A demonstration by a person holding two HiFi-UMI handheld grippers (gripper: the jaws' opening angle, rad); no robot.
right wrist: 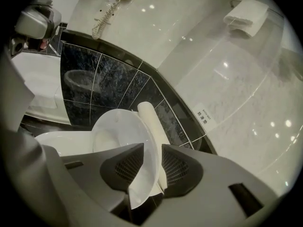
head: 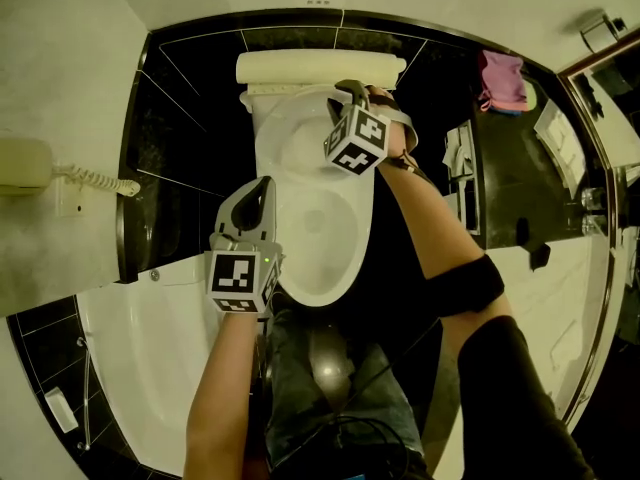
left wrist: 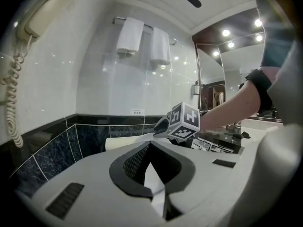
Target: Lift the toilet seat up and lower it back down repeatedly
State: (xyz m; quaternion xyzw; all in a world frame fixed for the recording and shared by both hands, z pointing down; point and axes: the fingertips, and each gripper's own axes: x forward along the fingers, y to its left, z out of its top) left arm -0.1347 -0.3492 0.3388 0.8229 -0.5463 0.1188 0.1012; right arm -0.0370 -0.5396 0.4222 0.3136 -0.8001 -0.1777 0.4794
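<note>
Meanwhile right tool point(right wrist: 152, 147) pinches toilet seat point(right wrist: 124, 135); wall label point(right wrist: 203, 116) bears tiny characters

The floor point(head: 232, 153) is dark and glossy with thin pale joints. Where it gives way to the matching dark band on the walls is hard to tell. A white toilet point(head: 315, 258) stands on it, its tank against the back wall. A white bathtub point(head: 130, 368) stands on the left. On the right runs a dark counter point(head: 520, 173), and a pink cloth point(head: 502, 78) lies bunched at its far end.
</note>
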